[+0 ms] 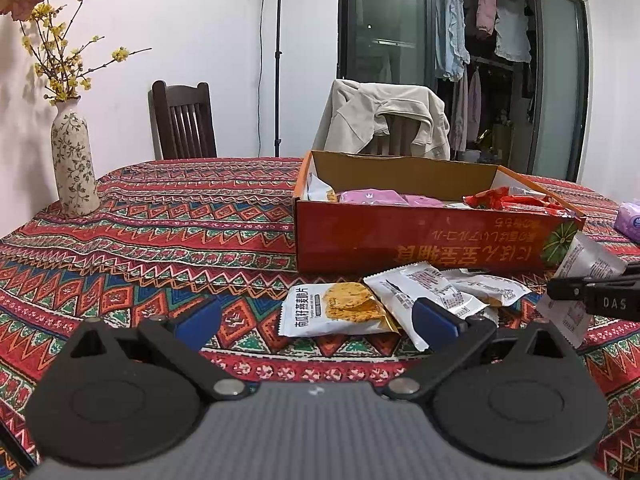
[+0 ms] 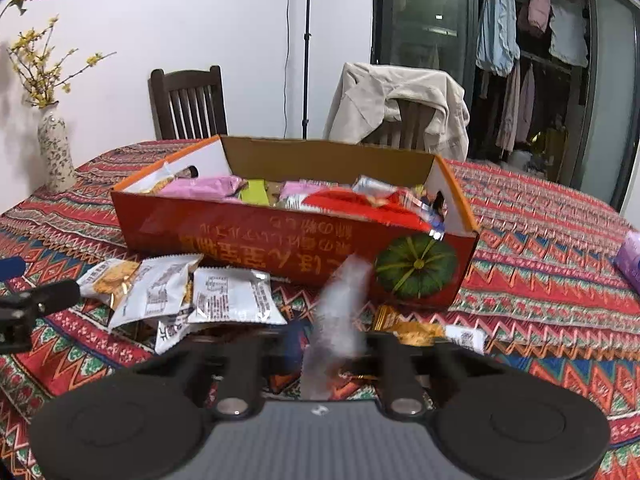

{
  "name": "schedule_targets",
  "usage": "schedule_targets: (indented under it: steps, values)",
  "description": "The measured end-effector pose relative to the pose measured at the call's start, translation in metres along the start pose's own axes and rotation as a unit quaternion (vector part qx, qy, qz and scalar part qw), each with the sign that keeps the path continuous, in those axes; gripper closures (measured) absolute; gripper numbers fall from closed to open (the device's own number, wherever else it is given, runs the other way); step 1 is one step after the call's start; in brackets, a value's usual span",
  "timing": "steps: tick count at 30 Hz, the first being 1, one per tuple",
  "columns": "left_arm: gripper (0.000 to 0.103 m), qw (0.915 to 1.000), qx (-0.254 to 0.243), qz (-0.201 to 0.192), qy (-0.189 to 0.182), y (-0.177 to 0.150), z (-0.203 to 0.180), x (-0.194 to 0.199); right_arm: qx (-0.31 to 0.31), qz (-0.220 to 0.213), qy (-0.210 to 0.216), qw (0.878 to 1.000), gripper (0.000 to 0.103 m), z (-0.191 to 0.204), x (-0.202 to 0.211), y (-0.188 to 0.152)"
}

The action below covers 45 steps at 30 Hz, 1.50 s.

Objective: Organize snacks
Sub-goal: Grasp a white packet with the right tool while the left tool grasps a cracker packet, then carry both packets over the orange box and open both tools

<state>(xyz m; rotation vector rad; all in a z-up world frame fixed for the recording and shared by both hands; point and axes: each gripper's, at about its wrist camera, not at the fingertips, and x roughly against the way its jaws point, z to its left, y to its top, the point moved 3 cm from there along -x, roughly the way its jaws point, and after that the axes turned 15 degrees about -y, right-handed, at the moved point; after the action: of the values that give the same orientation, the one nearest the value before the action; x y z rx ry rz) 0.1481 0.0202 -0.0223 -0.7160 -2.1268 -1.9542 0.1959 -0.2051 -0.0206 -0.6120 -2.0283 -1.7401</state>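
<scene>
An orange-red cardboard box (image 1: 400,240) (image 2: 240,240) stands on the patterned tablecloth, holding pink, red and white snack packets. Several white oat-cookie packets (image 1: 332,312) (image 2: 232,296) lie loose in front of it. My left gripper (image 1: 316,320) hangs open just above the cloth, its blue pads either side of the nearest cookie packet without touching it. My right gripper (image 2: 332,344) is shut on a white foil snack packet (image 2: 340,304), which is blurred and stands up in front of the box's pumpkin picture. In the left wrist view that gripper (image 1: 560,290) and its packet (image 1: 588,264) show at the right edge.
A flowered vase (image 1: 74,168) with yellow branches stands at the table's far left. Two chairs (image 1: 182,120) are behind the table, one draped with a beige jacket (image 1: 384,116). A purple tissue pack (image 1: 628,220) lies at the right edge. A light stand (image 1: 278,60) is by the wall.
</scene>
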Motion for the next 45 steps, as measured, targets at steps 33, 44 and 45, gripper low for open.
schedule_targets:
  steps: [33,44,45]
  values:
    - [0.017,0.9871,0.041,0.153,0.019,0.018,0.007,-0.088,-0.107,-0.069,0.039,0.991,0.091,-0.034,0.017,-0.008]
    - [0.041,0.9948,0.015,0.100,0.006,0.021,-0.007,-0.053,-0.108,-0.076,0.043,0.990,0.091,-0.034,0.019,-0.008]
    - [0.041,0.9954,0.012,0.094,0.007,0.023,-0.008,-0.049,-0.108,-0.077,0.044,0.990,0.091,-0.034,0.019,-0.008]
